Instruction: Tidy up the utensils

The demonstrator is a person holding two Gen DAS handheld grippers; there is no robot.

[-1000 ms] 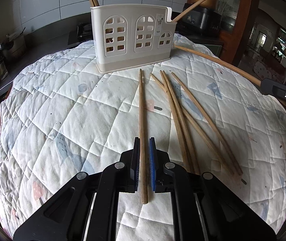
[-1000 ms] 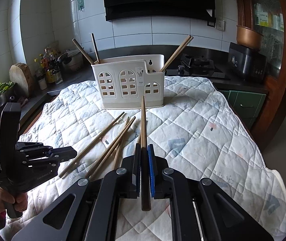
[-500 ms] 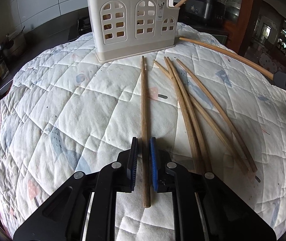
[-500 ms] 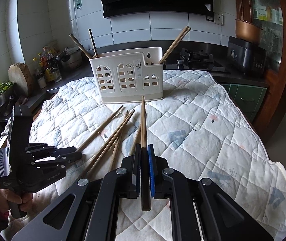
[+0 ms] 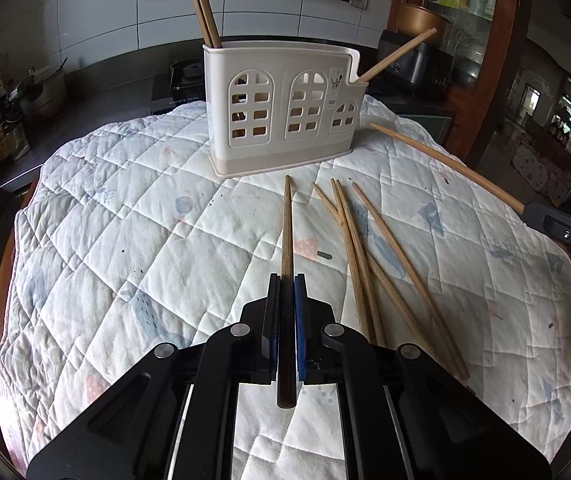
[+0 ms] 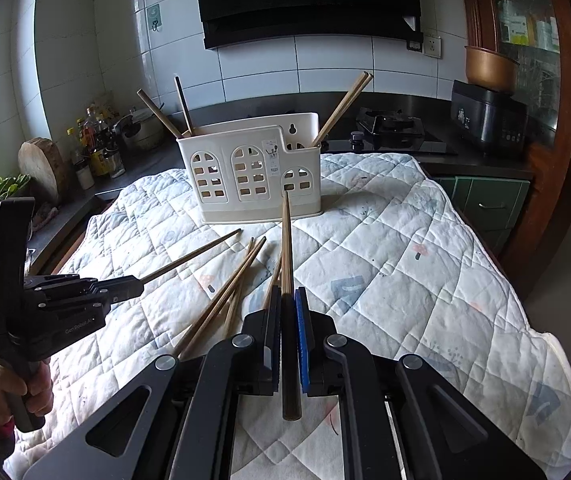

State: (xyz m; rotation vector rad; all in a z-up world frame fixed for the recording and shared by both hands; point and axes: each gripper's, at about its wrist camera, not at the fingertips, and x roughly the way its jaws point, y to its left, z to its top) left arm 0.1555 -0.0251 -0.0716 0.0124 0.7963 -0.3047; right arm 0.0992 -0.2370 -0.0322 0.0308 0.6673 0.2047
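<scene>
Ahead of both hand-held grippers stands the white holder [image 5: 283, 108] on the quilted counter [image 5: 125, 220], chopsticks leaning in its end compartments. Loose chopsticks [image 5: 369, 264] lie between the grippers. Left hand-held gripper [image 5: 286, 280] and right hand-held gripper [image 6: 288, 292] are each closed on one chopstick — light, stiff, smooth, best held near the thick end.
</scene>
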